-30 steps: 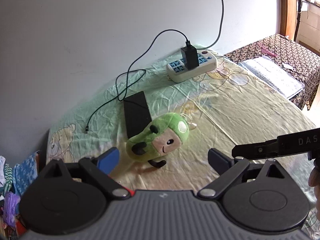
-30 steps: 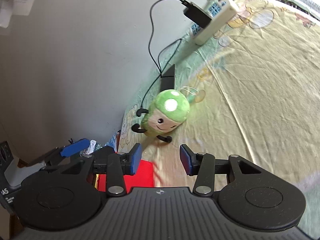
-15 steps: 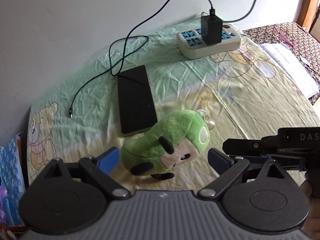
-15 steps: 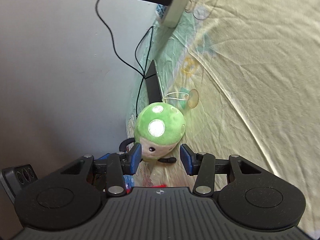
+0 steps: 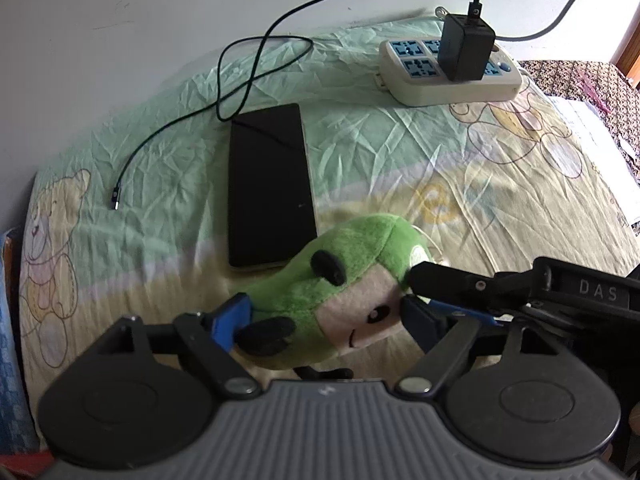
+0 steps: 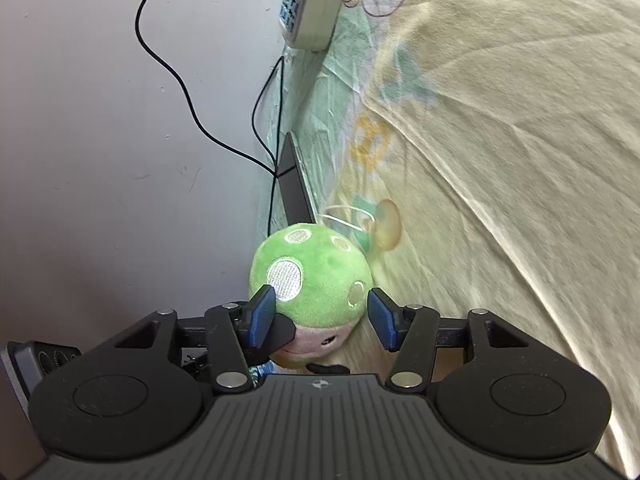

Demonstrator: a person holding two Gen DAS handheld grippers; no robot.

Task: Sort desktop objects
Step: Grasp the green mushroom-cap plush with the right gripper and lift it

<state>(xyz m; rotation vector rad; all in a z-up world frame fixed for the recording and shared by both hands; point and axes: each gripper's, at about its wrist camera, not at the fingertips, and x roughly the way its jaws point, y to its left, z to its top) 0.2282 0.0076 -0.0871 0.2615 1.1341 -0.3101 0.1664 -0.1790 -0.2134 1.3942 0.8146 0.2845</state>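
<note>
A cartoon-bear bedsheet [image 5: 400,152] covers the surface. On it, far behind the green plush toy [image 5: 340,300], lies a white power strip [image 5: 452,80] with a black charger [image 5: 466,50] plugged in. A black tablet [image 5: 268,188] lies just behind the toy. The left gripper [image 5: 324,320] brackets the toy's body, jaws apart. The right gripper [image 6: 322,316], marked "DAS", straddles the toy's spotted cap, jaws apart, not visibly pressing it.
</note>
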